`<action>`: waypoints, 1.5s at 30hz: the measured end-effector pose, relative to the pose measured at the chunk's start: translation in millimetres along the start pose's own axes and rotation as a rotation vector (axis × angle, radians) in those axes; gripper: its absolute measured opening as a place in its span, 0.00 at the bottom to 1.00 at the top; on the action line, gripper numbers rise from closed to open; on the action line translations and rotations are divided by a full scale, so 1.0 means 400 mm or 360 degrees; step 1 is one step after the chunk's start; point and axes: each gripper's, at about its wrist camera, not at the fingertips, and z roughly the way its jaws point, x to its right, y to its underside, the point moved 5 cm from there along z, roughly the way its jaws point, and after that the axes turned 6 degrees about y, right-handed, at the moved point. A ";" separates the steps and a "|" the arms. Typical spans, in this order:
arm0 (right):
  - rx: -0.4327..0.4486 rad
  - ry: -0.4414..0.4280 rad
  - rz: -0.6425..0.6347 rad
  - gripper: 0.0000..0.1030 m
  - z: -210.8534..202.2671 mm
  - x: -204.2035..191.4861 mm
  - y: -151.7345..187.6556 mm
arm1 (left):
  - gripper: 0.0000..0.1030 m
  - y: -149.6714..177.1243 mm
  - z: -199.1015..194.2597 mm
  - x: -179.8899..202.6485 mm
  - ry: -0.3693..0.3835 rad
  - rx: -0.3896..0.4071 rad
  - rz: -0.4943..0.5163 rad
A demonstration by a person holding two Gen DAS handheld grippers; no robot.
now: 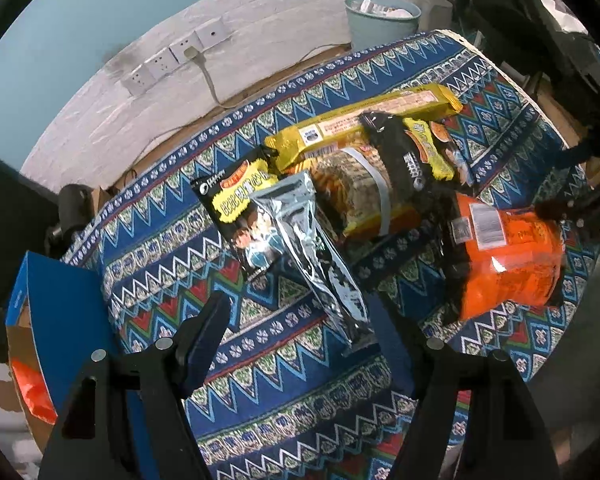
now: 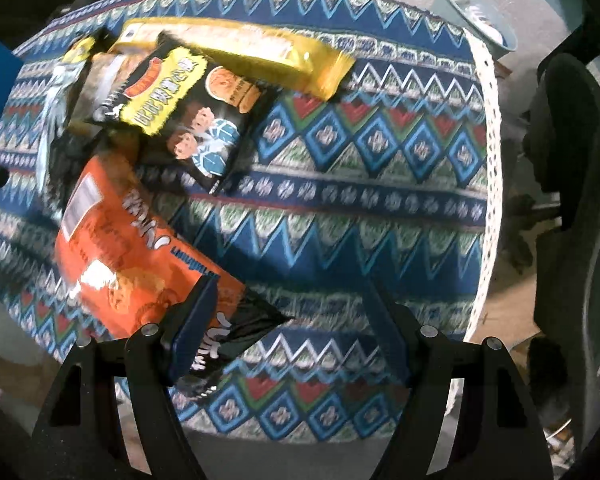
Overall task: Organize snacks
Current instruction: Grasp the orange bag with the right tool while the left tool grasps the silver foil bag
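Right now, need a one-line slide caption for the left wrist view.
Open left gripper above a silver packet beside piled snacks on a patterned tablecloth, blue box at left.

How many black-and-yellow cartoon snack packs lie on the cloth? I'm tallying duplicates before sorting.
2. One black-and-yellow pack lies at the pile's left, partly under the silver pouch. The other pack sits atop the pile, beside the long yellow packet. More may be hidden underneath.

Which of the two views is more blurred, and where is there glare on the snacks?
Right wrist view: more blurred, tablecloth pattern smeared, white glare on the orange bag. Left wrist view: sharper, glare on the silver packet; both bend strongly at the edges.
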 end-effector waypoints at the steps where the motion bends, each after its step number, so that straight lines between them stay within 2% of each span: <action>1: 0.0003 0.0002 0.0000 0.73 -0.003 -0.004 0.009 | 0.72 0.003 -0.002 0.001 0.0004 -0.0003 -0.0003; 3: 0.0046 -0.0012 0.0003 0.73 -0.022 -0.008 0.022 | 0.72 0.012 -0.006 0.002 0.0008 -0.0004 -0.0009; 7: 0.0184 -0.0167 -0.0016 0.73 -0.084 -0.031 0.032 | 0.72 0.034 -0.015 0.007 0.0018 -0.0012 -0.0014; 9: 0.0232 -0.0259 -0.0076 0.73 -0.109 -0.071 0.033 | 0.72 0.046 -0.018 0.010 0.0020 -0.0016 -0.0013; 12: 0.0256 -0.0306 -0.0173 0.75 -0.118 -0.121 0.028 | 0.72 0.066 -0.019 0.010 0.0031 -0.0031 -0.0024; 23: 0.0185 -0.0186 -0.0511 0.75 -0.016 -0.224 0.001 | 0.72 0.118 0.012 0.006 0.0062 -0.0102 -0.0060; 26: 0.0200 -0.0106 -0.0591 0.75 0.008 -0.253 -0.005 | 0.72 0.118 0.023 -0.001 0.0069 -0.0111 -0.0083; 30: 0.0192 -0.0055 -0.0593 0.75 0.038 -0.260 -0.012 | 0.72 0.113 0.037 -0.008 0.0067 -0.0117 -0.0095; 32: 0.0190 -0.0058 -0.0563 0.71 0.047 -0.255 -0.017 | 0.72 0.111 0.042 -0.011 0.0067 -0.0117 -0.0099; 36: 0.0231 -0.0097 -0.0491 0.46 0.037 -0.247 -0.023 | 0.73 0.094 0.063 -0.019 0.0067 -0.0129 -0.0134; 43: 0.0304 -0.0174 -0.0359 0.45 0.011 -0.249 -0.062 | 0.76 0.047 0.103 -0.031 0.0110 -0.0149 -0.0257; 45: 0.0336 -0.0189 -0.0322 0.45 -0.018 -0.217 -0.084 | 0.76 0.029 0.116 -0.039 0.0123 -0.0152 -0.0308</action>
